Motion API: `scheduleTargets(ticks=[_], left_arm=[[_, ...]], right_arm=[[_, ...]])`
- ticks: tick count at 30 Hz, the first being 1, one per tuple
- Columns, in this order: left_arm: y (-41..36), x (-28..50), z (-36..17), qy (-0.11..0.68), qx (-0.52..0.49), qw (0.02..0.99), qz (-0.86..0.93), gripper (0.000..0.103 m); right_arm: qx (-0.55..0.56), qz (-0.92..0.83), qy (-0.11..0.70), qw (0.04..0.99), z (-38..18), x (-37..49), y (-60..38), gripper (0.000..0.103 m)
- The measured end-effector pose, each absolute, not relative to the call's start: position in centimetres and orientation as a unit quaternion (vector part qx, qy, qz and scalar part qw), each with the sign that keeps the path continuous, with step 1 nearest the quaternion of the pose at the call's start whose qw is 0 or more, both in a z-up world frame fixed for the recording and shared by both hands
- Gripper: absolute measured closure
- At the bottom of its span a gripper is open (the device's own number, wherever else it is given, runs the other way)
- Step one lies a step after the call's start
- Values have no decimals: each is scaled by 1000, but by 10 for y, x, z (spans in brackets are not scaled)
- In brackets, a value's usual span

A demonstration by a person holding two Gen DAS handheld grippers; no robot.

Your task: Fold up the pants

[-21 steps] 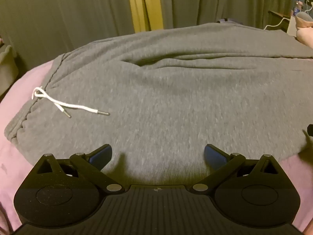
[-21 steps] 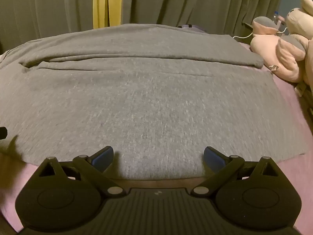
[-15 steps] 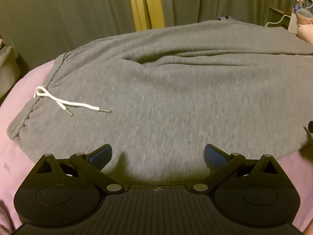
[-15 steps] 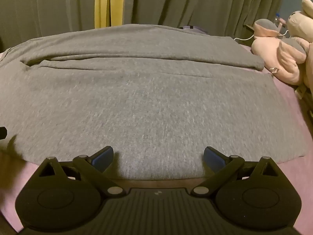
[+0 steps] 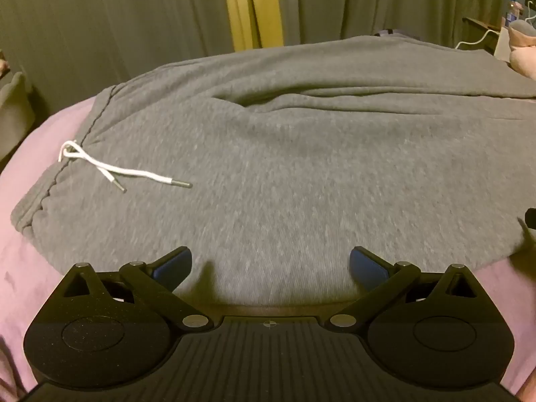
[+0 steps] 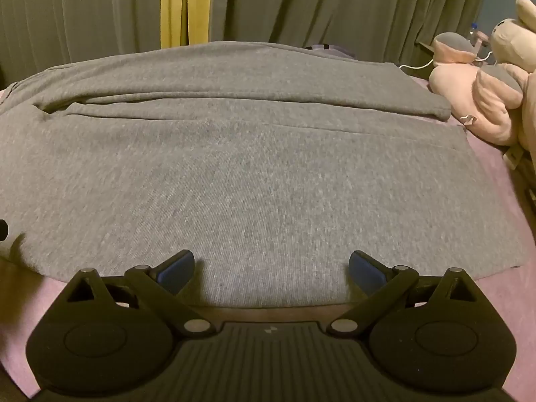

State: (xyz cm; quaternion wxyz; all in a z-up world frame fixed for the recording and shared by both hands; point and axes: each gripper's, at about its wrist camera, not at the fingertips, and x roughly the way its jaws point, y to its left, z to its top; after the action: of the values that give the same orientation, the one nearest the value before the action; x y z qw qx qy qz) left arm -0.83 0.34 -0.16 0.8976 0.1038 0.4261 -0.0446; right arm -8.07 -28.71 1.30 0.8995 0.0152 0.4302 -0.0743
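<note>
Closest to me, the left gripper (image 5: 270,266) hangs over the near edge of the grey pants (image 5: 301,174), its blue-padded fingers (image 5: 174,264) spread wide with only flat cloth showing in the gap between them. The right gripper (image 6: 271,268) sits the same way further along the same near edge, jaws spread wide and pinching nothing, tilted down toward the fabric.

The pants (image 6: 254,181) lie stretched sideways across a pink bedsheet (image 5: 30,154), which shows at the near corners and along both ends. In the left wrist view the elastic waistband (image 5: 50,181) is at the left end, and a white drawstring (image 5: 117,171) trails from it onto the grey cloth, its two tipped ends lying loose. A soft crease runs across the pants beyond that, where one leg lies just beside the other. In the right wrist view the two leg hems (image 6: 469,154) end at the right, the nearer leg lying flat, the farther one slightly bunched along its edge.

Past the hems, plush toys (image 6: 485,100) in pink and beige are piled at the bed's right side, with a white cable (image 6: 415,65) near them. Behind everything hang dark green curtains (image 6: 318,6), with a yellow strip (image 6: 184,3) between two of the panels.
</note>
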Motion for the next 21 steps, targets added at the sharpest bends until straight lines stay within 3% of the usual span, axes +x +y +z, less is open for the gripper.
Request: scheduleTargets(ticks=[21], left_arm=[[2,-13,1,431,103,895,-46,0]], right_arm=[[23,-79,432,898,13,-80,-292,4]])
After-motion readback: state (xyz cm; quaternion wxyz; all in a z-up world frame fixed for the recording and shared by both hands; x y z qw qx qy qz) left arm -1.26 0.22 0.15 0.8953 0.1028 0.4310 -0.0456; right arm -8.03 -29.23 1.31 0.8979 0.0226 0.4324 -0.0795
